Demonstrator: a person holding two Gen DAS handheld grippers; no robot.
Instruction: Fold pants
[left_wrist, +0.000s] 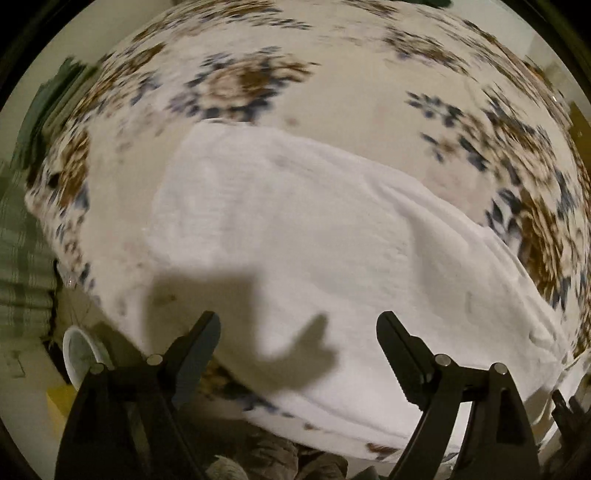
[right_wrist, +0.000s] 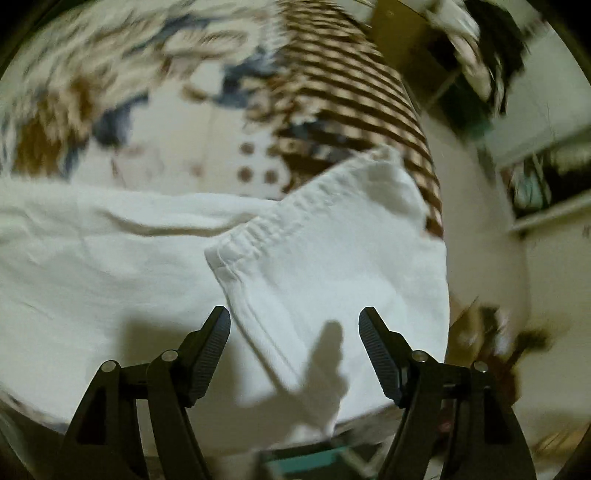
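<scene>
White pants (left_wrist: 295, 229) lie spread across a table covered with a cream cloth with a brown and blue flower print (left_wrist: 236, 81). In the left wrist view my left gripper (left_wrist: 298, 325) is open and empty, hovering above the near edge of the pants. In the right wrist view the pants (right_wrist: 147, 251) show their elastic waistband (right_wrist: 266, 229), folded over near the table's right edge. My right gripper (right_wrist: 294, 321) is open and empty, just above the waistband end. Both views are blurred by motion.
A white bowl (left_wrist: 79, 354) sits low at the left below the table edge. Green cloth (left_wrist: 48, 110) lies at the far left. A brown striped band of the tablecloth (right_wrist: 354, 85) runs along the right side, with shelves and clutter (right_wrist: 546, 184) beyond.
</scene>
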